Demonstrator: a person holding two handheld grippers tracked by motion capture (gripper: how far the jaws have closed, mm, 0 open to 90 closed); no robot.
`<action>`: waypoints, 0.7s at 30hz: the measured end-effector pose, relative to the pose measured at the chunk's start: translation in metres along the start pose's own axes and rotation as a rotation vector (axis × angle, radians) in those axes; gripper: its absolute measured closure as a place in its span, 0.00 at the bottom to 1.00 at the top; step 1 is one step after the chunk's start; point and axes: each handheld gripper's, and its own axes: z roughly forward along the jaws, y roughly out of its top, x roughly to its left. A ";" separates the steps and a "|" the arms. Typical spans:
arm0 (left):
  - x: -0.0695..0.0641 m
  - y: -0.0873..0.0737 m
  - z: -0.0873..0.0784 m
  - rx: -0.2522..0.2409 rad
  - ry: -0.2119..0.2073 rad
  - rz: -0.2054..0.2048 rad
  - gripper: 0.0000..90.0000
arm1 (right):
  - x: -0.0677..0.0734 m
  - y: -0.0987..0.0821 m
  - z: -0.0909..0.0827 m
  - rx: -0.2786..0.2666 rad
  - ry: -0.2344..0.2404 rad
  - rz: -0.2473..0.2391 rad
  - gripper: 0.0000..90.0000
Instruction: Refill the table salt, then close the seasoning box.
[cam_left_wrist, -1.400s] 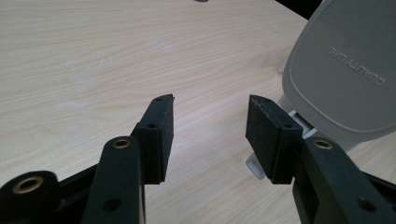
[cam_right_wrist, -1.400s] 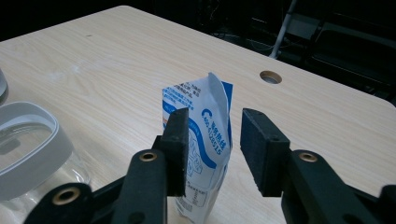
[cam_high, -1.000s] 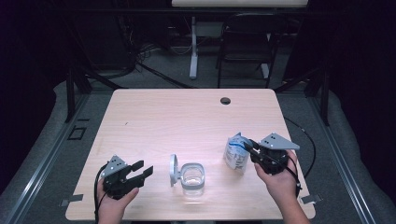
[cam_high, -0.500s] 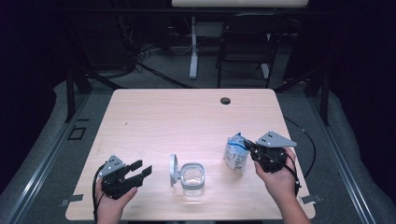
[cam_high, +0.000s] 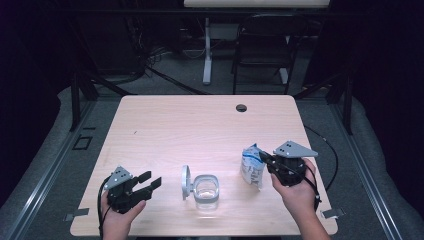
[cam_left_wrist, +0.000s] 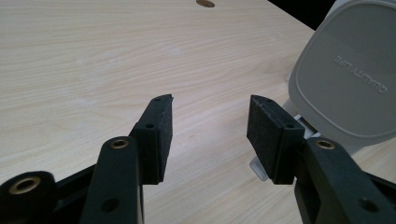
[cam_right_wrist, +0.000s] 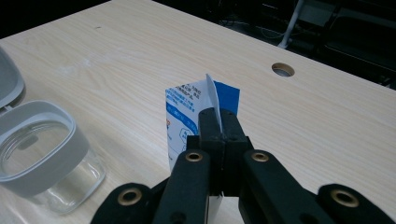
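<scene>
My left gripper (cam_high: 150, 183) rests at the near left of the table (cam_high: 200, 125), its jaws spread apart with nothing between them, aimed toward the clear container (cam_high: 206, 191) that sits near the middle of the near edge. That container's grey lid (cam_high: 185, 181) is already swung open and stands upright on its left side, so the opening step looks done, I judge.

To the right, my right gripper (cam_high: 262, 159) is clenched on the top edge of the blue-and-white pouch (cam_high: 251, 167), which stands on the table near the container, clearly apart from it. Whether the pouch is torn open I cannot tell; its top flap (cam_right_wrist: 211, 95) rises past the pads. Filling the container from it seems still ahead.

The container looks empty, though clear walls make that uncertain. The pouch print is too small to read. At the far edge sits a cable hole (cam_high: 241, 107).
</scene>
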 end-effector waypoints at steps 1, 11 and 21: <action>0.000 0.000 0.000 0.000 0.000 0.000 0.57 | 0.000 0.000 0.000 0.000 0.000 0.000 1.00; 0.000 0.000 0.000 0.001 -0.001 -0.005 0.57 | 0.009 -0.015 -0.020 -0.024 0.053 -0.011 1.00; 0.001 0.000 0.000 0.000 0.004 -0.008 0.57 | 0.003 -0.027 -0.032 -0.041 0.084 -0.015 1.00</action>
